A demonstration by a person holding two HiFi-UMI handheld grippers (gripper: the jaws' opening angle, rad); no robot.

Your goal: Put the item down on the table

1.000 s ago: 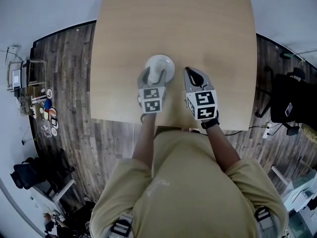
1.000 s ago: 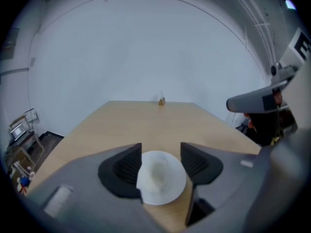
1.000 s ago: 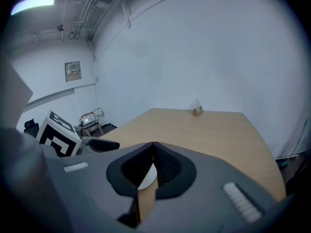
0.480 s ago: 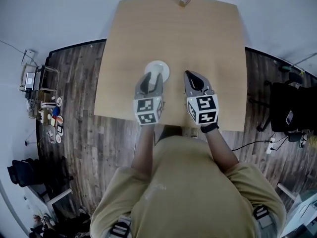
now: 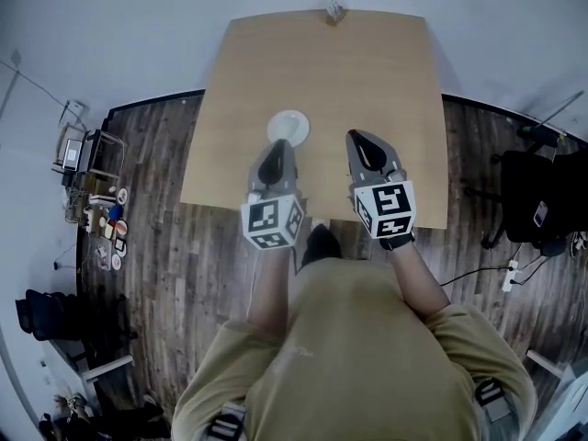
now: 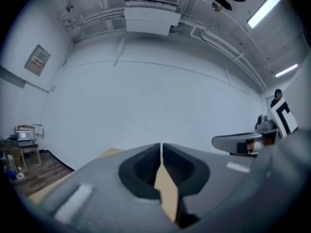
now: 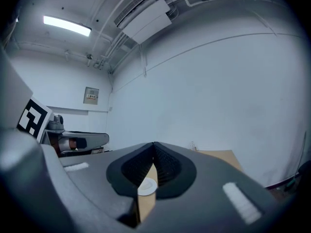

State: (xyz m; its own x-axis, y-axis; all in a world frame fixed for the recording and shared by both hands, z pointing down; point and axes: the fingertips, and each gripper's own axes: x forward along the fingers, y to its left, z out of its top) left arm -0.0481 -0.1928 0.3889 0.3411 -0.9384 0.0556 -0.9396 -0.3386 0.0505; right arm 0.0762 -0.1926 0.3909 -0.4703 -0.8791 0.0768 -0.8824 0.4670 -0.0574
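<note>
Grey left gripper (image 5: pixel 277 147) is hanging pinched together and empty near the white round item (image 5: pixel 288 125), which is sitting free on the table (image 5: pixel 367 62). The right gripper (image 5: pixel 355 139) is also closing on nothing. Judging placement complete, any retreat should be staying clear of the item. Only the right gripper view is showing the item beyond its jaws.

A pale wooden counter (image 5: pixel 367 81) stood with its far edge near a plain white wall (image 5: pixel 138 26), on a dark plank floor (image 5: pixel 184 246). A black chair (image 5: pixel 528 200) sat to its right. To the left, small clutter (image 5: pixel 101 232) lay on the floor near a metal rack (image 5: pixel 78 150). Strip lights (image 6: pixel 265 8) and an air-conditioning unit (image 6: pixel 150 18) were fixed to the ceiling.
</note>
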